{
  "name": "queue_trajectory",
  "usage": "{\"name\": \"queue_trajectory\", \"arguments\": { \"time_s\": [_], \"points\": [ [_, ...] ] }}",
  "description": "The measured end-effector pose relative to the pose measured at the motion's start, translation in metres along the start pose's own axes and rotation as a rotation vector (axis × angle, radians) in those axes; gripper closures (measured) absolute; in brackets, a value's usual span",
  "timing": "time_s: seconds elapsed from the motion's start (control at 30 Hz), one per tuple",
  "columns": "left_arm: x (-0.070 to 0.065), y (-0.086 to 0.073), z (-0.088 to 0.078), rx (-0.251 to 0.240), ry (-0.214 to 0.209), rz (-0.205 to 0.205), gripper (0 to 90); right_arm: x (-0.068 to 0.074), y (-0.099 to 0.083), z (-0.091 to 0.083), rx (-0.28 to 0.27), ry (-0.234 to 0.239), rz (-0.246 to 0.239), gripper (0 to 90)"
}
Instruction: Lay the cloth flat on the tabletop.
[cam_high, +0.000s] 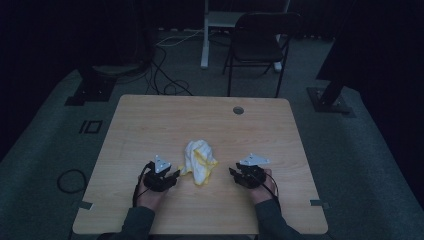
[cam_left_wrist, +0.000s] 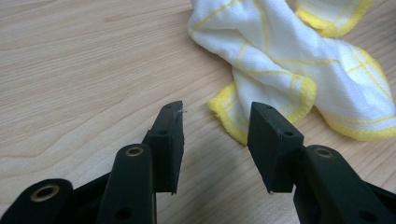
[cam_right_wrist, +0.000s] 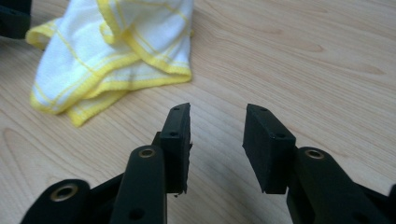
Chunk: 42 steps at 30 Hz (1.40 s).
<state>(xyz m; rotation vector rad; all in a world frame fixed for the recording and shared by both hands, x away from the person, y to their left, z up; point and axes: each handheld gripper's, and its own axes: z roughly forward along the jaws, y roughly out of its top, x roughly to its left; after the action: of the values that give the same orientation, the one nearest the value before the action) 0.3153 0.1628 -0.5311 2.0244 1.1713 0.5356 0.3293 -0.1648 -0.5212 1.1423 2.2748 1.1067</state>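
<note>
1. White cotton cloth with yellow edging (cam_high: 199, 162) lies crumpled at the centre of the light wooden table (cam_high: 150, 120).
2. Left gripper (cam_high: 172, 175) sits just left of the cloth, jaws wide apart, nothing between them.
3. Right gripper (cam_high: 234, 174) sits lower right of the cloth, jaws parted and empty.

Crumpled white cloth (cam_high: 199, 161) with yellow edging, bunched on table's middle.

The left gripper (cam_high: 172, 176) is held low with its fingers (cam_left_wrist: 170, 135) spread apart, nothing between them. The right gripper (cam_high: 234, 173) is likewise held low, its fingers (cam_right_wrist: 180, 135) parted and empty, both forearms drawn in from below.
</note>
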Motion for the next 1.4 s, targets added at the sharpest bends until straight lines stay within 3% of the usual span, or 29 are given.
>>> {"name": "queue_trajectory", "arguments": {
  "time_s": [0.47, 0.97, 1.4],
  "points": [
    [-0.01, 0.004, -0.002, -0.024, -0.019, 0.054, 56.0, 0.012, 0.014, 0.003, -0.024, 0.026, -0.02, 62.5],
    [-0.015, 0.005, -0.001, -0.023, -0.034, 0.065, 55.7, 0.025, 0.03, 0.013, -0.03, 0.046, -0.047, 62.1],
    [-0.022, 0.008, 0.001, -0.024, -0.076, 0.07, 55.3, 0.036, 0.036, 0.023, -0.031, 0.073, -0.051, 60.3]
  ]
}}
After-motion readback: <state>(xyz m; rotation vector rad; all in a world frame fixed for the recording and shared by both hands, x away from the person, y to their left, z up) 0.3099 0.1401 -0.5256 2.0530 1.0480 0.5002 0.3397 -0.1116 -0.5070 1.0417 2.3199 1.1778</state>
